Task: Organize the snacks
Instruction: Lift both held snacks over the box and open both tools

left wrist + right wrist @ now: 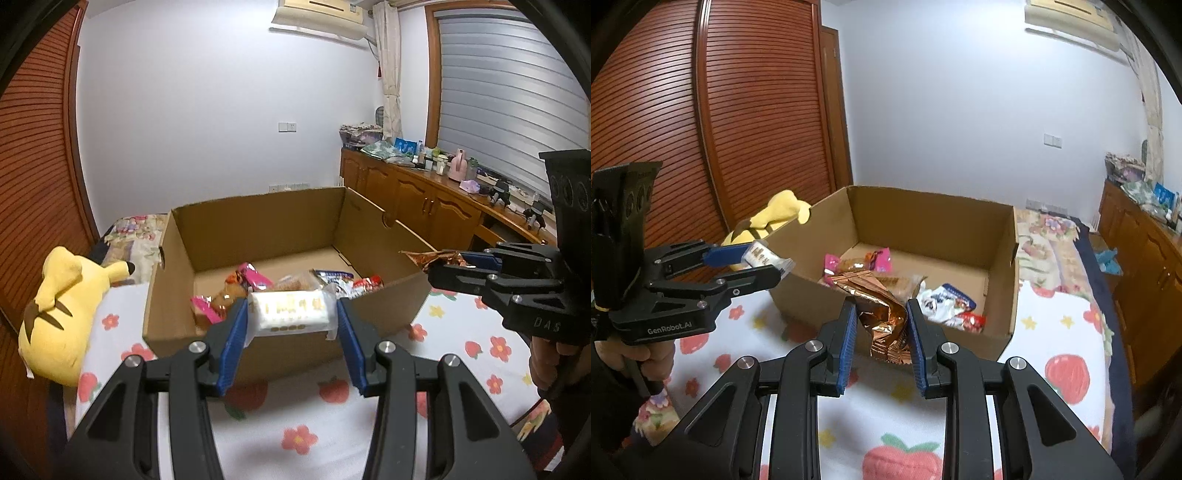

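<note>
1. Snacks are split between two places: several wrapped ones [945, 302] lie on the floor of the open box [258, 218], bunched along its near wall, and two more are held in the air just short of that wall.
2. White packet [291, 308] sits crosswise in the left gripper [291, 325]; its blue fingers [232, 343] pinch the packet by its two ends, in front of the box's near wall on the left.
3. Foil bag [882, 317], copper-coloured and crumpled, is pinched between the fingers of the right gripper [882, 332], close together on the thin wrapper, by the near right part of the box.
4. Box stands on the bed [295, 435], on a sheet printed with flowers and fruit; a yellow plush [62, 310] lies just left of it.
5. Step in hand, as I judge it: both snacks are picked up and being carried to the box, neither one dropped yet.
6. Next move calls for bringing each gripper past the near wall and over the box floor, then spreading the fingers to let go. The far half of the floor is bare, so releasing there would avoid piling on the heap.
7. Care needed: the foil bag hangs below the fingers and could catch on the cardboard rim.
</note>
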### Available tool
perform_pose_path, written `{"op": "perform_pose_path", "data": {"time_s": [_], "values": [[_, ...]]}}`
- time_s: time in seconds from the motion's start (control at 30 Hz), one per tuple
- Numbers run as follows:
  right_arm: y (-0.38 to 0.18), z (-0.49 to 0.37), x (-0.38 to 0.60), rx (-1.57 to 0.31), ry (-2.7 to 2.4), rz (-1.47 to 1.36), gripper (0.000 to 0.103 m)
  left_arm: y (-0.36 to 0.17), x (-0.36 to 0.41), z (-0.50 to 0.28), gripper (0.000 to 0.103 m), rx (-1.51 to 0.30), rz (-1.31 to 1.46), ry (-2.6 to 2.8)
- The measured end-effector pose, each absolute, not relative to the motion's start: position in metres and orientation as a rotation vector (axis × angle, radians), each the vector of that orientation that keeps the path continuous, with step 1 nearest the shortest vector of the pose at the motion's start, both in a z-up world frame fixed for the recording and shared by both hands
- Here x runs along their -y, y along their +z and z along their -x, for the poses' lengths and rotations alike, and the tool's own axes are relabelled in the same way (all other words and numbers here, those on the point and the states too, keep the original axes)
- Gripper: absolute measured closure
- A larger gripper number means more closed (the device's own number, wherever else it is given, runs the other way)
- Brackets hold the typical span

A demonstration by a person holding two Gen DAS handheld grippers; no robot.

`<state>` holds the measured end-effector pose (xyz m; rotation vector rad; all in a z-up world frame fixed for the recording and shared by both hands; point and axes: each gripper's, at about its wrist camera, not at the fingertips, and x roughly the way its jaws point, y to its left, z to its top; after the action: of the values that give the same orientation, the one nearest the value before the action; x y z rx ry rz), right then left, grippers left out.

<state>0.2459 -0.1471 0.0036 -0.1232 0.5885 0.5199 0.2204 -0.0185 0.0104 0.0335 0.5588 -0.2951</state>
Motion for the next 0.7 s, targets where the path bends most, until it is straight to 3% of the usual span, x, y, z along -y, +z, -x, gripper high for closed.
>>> {"op": "perform_pose_path", "data": {"time_s": [0.7], "values": [[0.0,-0.312,0.129,-0.607,0.512,0.17,0.078,0.009,0.01,-0.29,0.055,-0.583,-0.04,-0.265]]}}
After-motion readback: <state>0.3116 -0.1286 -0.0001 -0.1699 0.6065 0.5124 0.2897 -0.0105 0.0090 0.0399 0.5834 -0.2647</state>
